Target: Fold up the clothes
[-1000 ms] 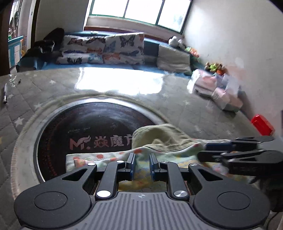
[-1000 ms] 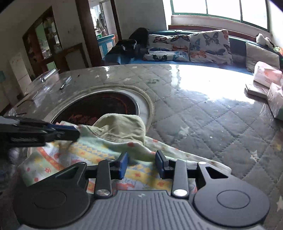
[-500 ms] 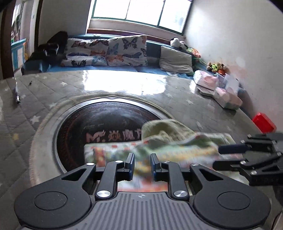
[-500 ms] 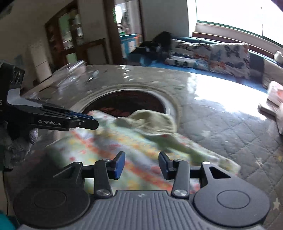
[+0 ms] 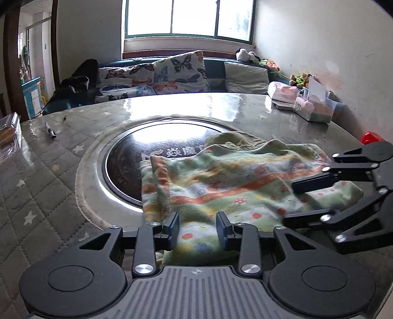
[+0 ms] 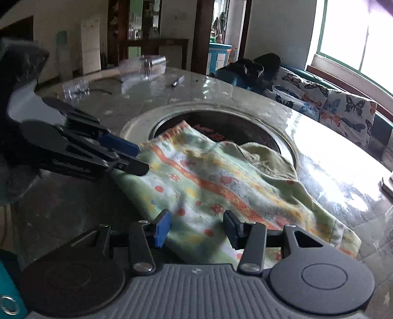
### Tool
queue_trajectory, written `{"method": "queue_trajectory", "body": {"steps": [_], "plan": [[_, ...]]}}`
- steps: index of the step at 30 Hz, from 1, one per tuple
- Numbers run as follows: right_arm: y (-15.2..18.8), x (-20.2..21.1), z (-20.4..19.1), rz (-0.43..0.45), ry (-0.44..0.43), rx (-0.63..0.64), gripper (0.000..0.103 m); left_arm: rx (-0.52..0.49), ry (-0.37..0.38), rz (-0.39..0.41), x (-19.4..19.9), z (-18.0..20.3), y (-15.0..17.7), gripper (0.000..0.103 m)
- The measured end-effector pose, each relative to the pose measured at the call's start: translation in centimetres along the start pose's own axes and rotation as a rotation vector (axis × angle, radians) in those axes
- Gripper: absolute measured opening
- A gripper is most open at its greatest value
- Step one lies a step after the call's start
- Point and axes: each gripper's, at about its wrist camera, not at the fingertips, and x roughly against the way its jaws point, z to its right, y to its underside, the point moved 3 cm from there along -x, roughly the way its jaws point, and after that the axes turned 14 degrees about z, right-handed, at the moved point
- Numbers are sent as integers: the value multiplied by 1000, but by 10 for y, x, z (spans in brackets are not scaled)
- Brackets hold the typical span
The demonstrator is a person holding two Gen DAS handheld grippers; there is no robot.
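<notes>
Centrally, a patterned garment (image 5: 235, 181) lies spread on the worktop (image 5: 49, 176), its far part over the dark round inset (image 5: 127, 159) and its near part running to the worktop's near edge. An olive-green piece (image 5: 235, 139) shows at its far side, partly under the patterned cloth. Stripes of orange, with small red dots and mushrooms, cross the pale green fabric.

Left gripper (image 5: 197, 229): fingers (image 5: 172, 229) partly apart and opening; cloth lies between and below them, but the pads do not press on it. In the right view the same gripper (image 6: 137, 157) reaches in from the left, its tips at the garment's left edge.

Right gripper (image 6: 195, 229): fingers (image 6: 162, 227) likewise partly apart and opening, with cloth beneath the gap and no grip. In the left view it (image 5: 289, 203) enters from the right, over the garment's right end.

Toward the far left corner of the worktop lie a pen (image 5: 50, 130) and a clear container (image 6: 142, 67). Tissue packs (image 5: 294, 98) sit at the far right edge. Butterfly cushions (image 5: 157, 76) line a bench under the window (image 5: 189, 18).
</notes>
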Motion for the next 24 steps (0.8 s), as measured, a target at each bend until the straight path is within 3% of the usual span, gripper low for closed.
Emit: {"method": "queue_trajectory", "body": {"steps": [4,10,14,20,24], "plan": [[0,21,17,21,44,-53,48,12,-4,-3,0,-3,3,37],[31,38,54,-35,127,-214,48,38,-3,-3,0,-6,5,37],[39,54,71,-24,150,-288,48,55,-6,-11,0,-9,2,37],[49,56,79,-44,147,-325,48,78,-43,-20,-1,-17,4,43],[39,58,78,-20,145,-314,48,93,-69,-24,0,-23,6,53]]}}
